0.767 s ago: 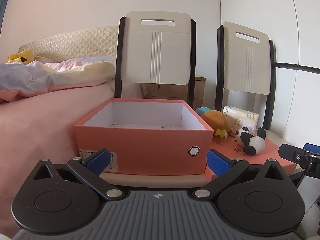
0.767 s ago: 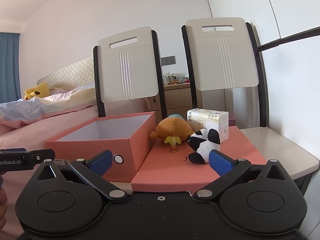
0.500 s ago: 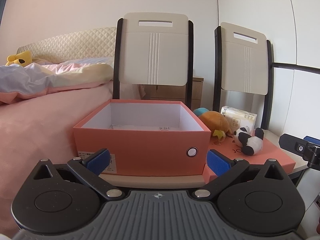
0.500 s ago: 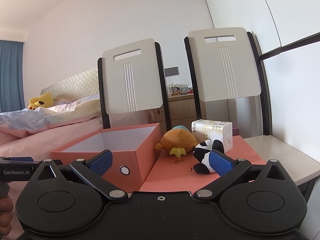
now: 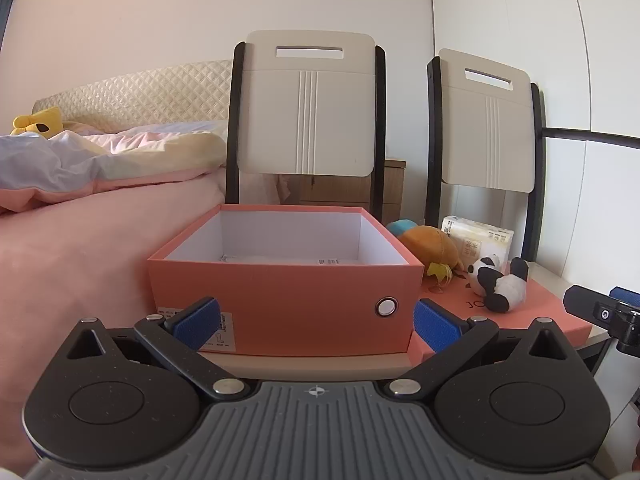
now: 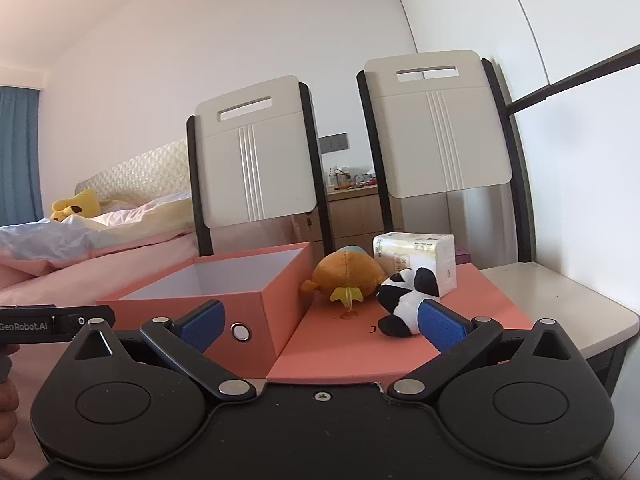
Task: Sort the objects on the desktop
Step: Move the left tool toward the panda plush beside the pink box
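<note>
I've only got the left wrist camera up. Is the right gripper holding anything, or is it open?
Observer: The right gripper is open, with nothing between its fingers.
Operator: What's closest in front of it?
Observer: The panda plush, lying on the salmon lid; it shows just behind the gripper's right blue pad.
Operator: Anything on the wooden cabinet behind the chairs?
Observer: Yes, small clutter sits on top of the wooden cabinet, too small to identify.

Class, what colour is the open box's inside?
White inside the open box, best seen in the left wrist view.
</note>
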A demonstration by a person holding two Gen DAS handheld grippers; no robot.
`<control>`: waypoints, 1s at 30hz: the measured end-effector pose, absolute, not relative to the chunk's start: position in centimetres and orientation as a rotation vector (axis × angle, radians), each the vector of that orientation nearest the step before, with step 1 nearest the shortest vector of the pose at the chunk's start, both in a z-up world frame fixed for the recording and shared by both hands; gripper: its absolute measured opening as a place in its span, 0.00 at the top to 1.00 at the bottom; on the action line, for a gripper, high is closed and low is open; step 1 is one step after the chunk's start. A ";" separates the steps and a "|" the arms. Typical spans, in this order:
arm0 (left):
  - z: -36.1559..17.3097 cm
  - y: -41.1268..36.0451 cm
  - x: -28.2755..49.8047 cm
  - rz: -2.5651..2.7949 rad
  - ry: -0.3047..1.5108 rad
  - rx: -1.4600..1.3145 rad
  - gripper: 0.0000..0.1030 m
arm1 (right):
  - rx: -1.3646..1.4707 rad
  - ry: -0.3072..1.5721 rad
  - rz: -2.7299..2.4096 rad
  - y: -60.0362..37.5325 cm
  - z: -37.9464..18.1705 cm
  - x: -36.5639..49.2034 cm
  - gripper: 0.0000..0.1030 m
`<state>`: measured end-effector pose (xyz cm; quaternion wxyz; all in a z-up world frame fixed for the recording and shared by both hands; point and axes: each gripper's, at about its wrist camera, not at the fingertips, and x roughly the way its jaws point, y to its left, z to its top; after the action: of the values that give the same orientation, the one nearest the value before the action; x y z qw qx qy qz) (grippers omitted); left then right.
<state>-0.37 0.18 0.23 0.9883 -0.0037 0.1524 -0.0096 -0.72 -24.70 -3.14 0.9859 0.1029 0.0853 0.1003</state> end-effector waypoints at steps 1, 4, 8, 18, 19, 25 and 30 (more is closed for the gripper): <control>0.3 0.2 -0.5 -0.021 0.301 -0.007 0.00 | 0.209 0.175 0.210 -24.7 -3.1 -0.7 0.01; 0.4 0.1 -0.6 -0.028 0.292 -0.006 0.00 | 0.203 0.178 0.216 -24.4 -3.1 -0.8 0.01; 0.3 0.0 -0.6 -0.028 0.296 -0.006 0.00 | 0.212 0.180 0.207 -24.4 -3.4 -0.8 0.01; 0.2 0.1 -0.7 -0.024 0.289 -0.003 0.00 | 0.190 0.174 0.189 -24.7 -3.1 -0.8 0.01; 0.2 0.1 -0.7 -0.025 0.289 -0.004 0.00 | 0.189 0.173 0.189 -24.7 -3.1 -0.8 0.01; 0.2 0.1 -0.7 -0.027 0.291 -0.005 0.00 | 0.180 0.161 0.192 -24.7 -3.6 -1.1 0.01; 0.2 0.2 -0.7 -0.023 0.293 -0.009 0.00 | 0.177 0.158 0.196 -24.6 -3.6 -1.2 0.01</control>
<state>-0.68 0.20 0.24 0.9892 -0.0043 0.1459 -0.0115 -1.21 -24.62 -3.61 0.9882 0.0880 0.0786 0.0974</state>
